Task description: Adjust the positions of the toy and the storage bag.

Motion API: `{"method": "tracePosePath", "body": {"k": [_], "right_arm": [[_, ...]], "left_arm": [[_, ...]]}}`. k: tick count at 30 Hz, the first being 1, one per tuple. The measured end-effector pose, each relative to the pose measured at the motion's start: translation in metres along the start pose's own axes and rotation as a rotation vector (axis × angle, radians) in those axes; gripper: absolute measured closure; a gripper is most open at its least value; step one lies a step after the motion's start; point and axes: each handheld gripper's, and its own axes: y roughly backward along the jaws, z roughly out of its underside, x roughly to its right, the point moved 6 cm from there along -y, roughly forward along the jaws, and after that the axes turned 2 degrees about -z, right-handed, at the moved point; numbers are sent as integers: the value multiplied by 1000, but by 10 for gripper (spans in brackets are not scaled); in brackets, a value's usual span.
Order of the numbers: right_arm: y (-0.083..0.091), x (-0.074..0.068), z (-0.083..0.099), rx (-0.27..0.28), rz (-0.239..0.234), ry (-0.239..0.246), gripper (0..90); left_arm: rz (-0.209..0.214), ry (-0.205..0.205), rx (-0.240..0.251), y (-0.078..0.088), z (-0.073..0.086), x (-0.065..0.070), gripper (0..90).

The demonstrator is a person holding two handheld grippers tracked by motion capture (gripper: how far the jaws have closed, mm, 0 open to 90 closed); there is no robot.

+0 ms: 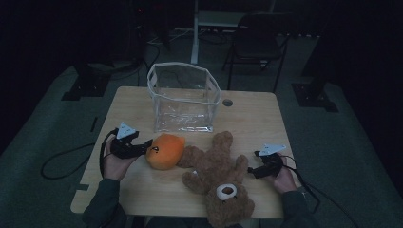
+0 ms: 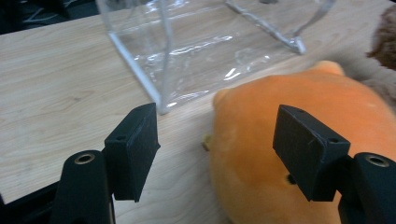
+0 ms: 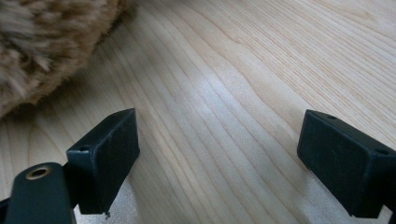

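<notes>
- Left gripper point(image 1: 148, 145) sits at the near left of the table, held in the person's left hand point(image 1: 115, 161), jaws pointing right at the orange plush toy point(image 1: 165, 151).
- In the left gripper view its jaws stand spread wide point(image 2: 217, 151); the orange plush toy point(image 2: 289, 154) lies partly between them, more toward the right jaw.
- Cannot tell if the right jaw pad touches the plush; the left jaw is clear of it, bare wood between.
- Right gripper point(image 1: 254, 172) at near right, held in the right hand point(image 1: 283, 179), just beside the brown teddy bear point(image 1: 216, 178), jaws pointing left toward it.
- In the right gripper view jaws are spread wide apart point(image 3: 219, 154), bare wood between them, nothing pinched; teddy fur point(image 3: 51, 42) shows at the far left corner, apart from the jaws.
- Orange plush lies on the table point(image 1: 256, 118) near centre-left, touching the teddy's arm on its right side.
- Teddy lies on its back, head toward the near edge, legs toward the far side.
- Clear plastic bag point(image 1: 183, 97) stands upright and open just beyond the plush, at far centre; in the left gripper view its corner point(image 2: 163, 98) is just beyond the left jaw.
- Small round hole point(image 1: 227, 102) in the tabletop right of the bag.
- Dark chair point(image 1: 259, 40) on the floor beyond the table.
</notes>
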Motion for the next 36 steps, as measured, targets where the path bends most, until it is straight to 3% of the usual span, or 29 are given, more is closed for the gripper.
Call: {"method": "tracePosePath", "body": {"k": [10,24,31,36], "right_arm": [[0,0,0,1,0,1,122],[0,0,0,0,0,1,122],[0,0,0,0,0,0,123],[0,0,0,0,0,0,122]], "left_arm": [[129,5,28,-1,-3,19,294],[263,-1,-11,-20,6,41,188],[287,-14,-46,-27,12,45,149],[271,-5,-76,-29,14,42,183]]}}
